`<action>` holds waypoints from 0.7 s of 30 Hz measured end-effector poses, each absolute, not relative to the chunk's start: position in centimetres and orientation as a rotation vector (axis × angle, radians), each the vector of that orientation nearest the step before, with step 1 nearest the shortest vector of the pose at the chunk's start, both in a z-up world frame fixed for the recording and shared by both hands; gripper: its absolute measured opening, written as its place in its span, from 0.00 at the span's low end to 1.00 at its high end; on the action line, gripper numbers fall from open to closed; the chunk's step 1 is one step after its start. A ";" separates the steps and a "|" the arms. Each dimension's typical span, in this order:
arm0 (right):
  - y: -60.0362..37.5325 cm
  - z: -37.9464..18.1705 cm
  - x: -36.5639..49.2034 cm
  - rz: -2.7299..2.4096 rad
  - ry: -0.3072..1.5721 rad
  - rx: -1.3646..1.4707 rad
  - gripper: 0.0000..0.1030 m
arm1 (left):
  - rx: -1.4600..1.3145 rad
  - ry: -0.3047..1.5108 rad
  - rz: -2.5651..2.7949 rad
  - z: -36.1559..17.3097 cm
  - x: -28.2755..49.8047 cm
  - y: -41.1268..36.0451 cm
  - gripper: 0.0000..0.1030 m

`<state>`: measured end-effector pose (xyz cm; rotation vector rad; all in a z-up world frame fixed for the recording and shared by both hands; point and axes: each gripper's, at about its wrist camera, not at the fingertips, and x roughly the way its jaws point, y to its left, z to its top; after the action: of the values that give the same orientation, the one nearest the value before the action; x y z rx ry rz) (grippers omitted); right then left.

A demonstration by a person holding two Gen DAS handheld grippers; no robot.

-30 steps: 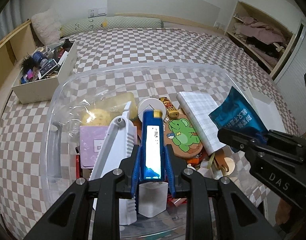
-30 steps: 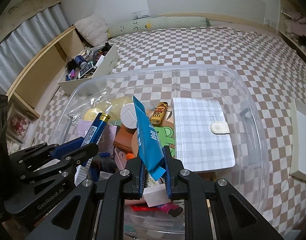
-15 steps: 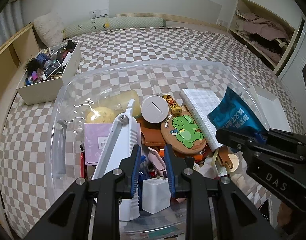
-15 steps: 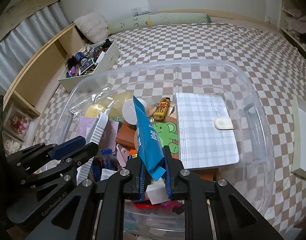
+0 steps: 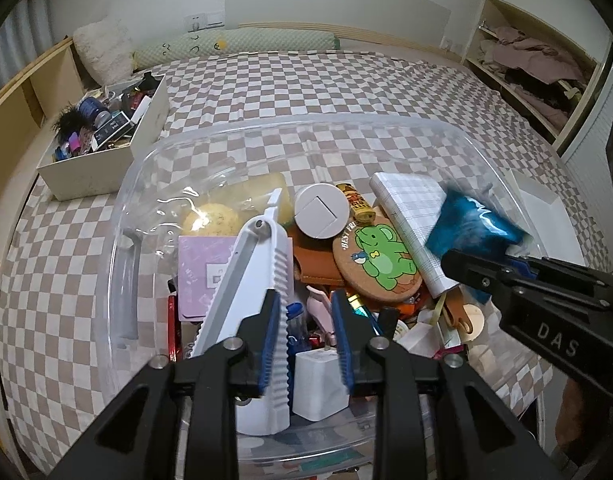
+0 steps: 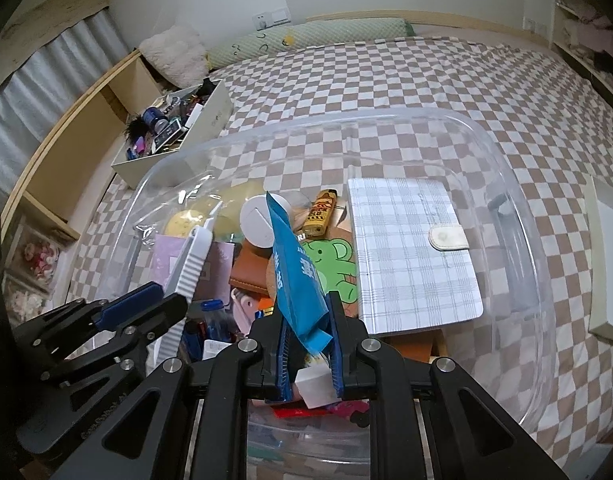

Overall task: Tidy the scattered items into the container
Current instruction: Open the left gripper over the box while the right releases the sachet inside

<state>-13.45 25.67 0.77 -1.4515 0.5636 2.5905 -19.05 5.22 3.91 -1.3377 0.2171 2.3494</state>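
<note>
- Our left gripper [image 5: 304, 338] is hovering over the clear plastic container [image 5: 146, 168], its jaws opening with nothing between them; we are keeping it clear of the white clip [image 5: 258, 280] beside its left finger.
- Our right gripper [image 6: 308, 354] is clamping the blue packet [image 6: 294, 268] by its lower end, above the container's contents.
- We are judging the bare plaid notebook [image 6: 410, 248] the flattest landing spot, so lowering before releasing seems wise.
</note>
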 end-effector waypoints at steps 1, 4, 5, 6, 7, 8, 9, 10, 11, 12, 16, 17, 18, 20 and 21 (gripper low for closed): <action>25.8 0.7 -13.5 2.582 0.568 -1.451 0.23 | -1.336 0.211 2.353 4.0 -19.0 5.1 0.42; 26.4 0.6 -13.2 2.567 0.606 -1.422 0.85 | -1.327 0.202 2.360 4.1 -18.9 4.9 0.42; 26.5 0.9 -13.0 2.568 0.613 -1.390 0.85 | -1.326 0.198 2.359 4.2 -18.9 4.9 0.42; 26.6 1.2 -12.9 2.578 0.605 -1.368 0.85 | -1.326 0.195 2.357 4.2 -18.9 4.8 0.42; 26.7 1.5 -12.9 2.588 0.602 -1.353 0.85 | -1.328 0.195 2.357 4.2 -18.9 4.9 0.42; 26.8 1.7 -12.7 2.596 0.614 -1.337 0.85 | -1.328 0.197 2.356 4.2 -18.9 5.0 0.42; 26.9 1.7 -12.7 2.595 0.628 -1.336 0.85 | -1.329 0.199 2.355 4.2 -18.9 5.0 0.42; 27.0 1.7 -12.8 2.593 0.643 -1.343 0.85 | -1.329 0.202 2.354 4.2 -18.9 5.1 0.42; 27.0 1.6 -12.8 2.592 0.649 -1.349 0.85 | -1.328 0.204 2.352 4.2 -18.8 5.1 0.42; 26.9 1.5 -12.9 2.590 0.645 -1.357 0.85 | -1.327 0.206 2.352 4.2 -18.8 5.1 0.42; 26.7 1.3 -12.9 2.592 0.614 -1.374 0.85 | -1.322 0.208 2.356 4.2 -18.7 5.0 0.42; 26.8 1.3 -12.8 2.599 0.614 -1.371 0.85 | -1.321 0.209 2.358 4.2 -18.7 4.9 0.42; 26.8 1.4 -12.7 2.606 0.611 -1.366 0.85 | -1.322 0.209 2.360 4.2 -18.7 4.8 0.42; 26.9 1.6 -12.4 2.619 0.600 -1.344 0.86 | -1.318 0.212 2.362 4.2 -18.5 4.7 0.43; 26.9 1.6 -12.2 2.625 0.601 -1.327 0.86 | -1.314 0.212 2.365 4.3 -18.4 4.6 0.50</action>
<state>-12.20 26.92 1.62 -1.3270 0.6014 2.6247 -18.44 4.63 4.29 -1.3140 0.2120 2.3651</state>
